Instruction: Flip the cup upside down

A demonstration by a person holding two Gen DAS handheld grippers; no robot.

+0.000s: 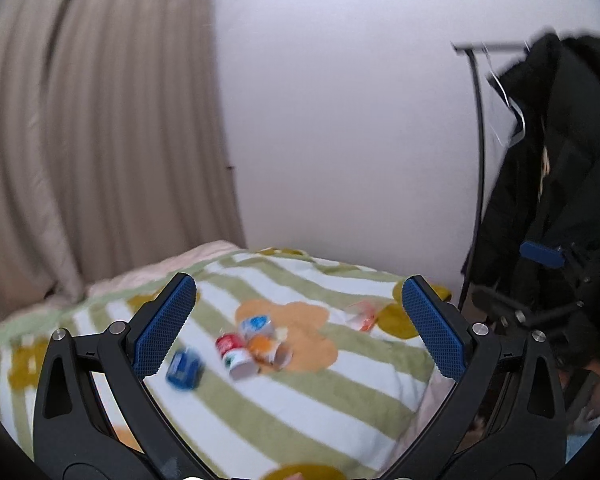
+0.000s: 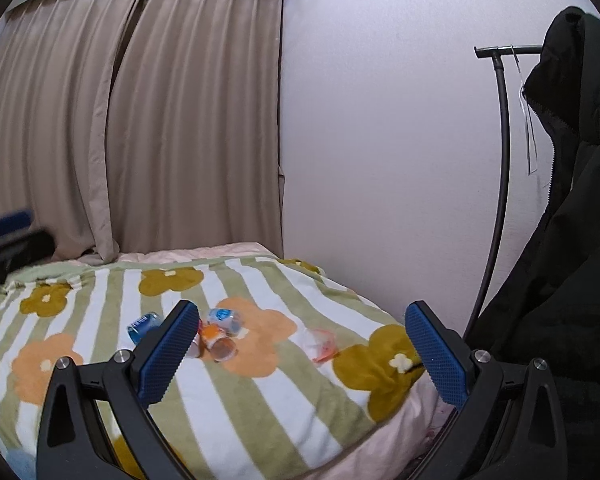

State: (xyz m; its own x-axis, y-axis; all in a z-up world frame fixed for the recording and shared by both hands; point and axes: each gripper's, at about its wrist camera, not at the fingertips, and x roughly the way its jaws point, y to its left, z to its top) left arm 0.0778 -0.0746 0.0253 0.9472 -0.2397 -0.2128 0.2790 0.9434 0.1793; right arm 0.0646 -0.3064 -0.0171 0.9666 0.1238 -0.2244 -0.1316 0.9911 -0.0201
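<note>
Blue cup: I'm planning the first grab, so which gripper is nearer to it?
Left, it seems. Left gripper: blue cup close ahead, beside its left finger. Right gripper: farther back, cup smaller, just beyond its left finger.

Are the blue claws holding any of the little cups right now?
No, nothing is held. The left gripper and right gripper are both wide open above the blanket, and the cups lie on it untouched.

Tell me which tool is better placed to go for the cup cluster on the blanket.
Left, probably. The cup cluster sits centred between the open left tool fingers. In the right wrist view the cluster lies off to the left, partly hidden behind a finger of the open right tool.
</note>
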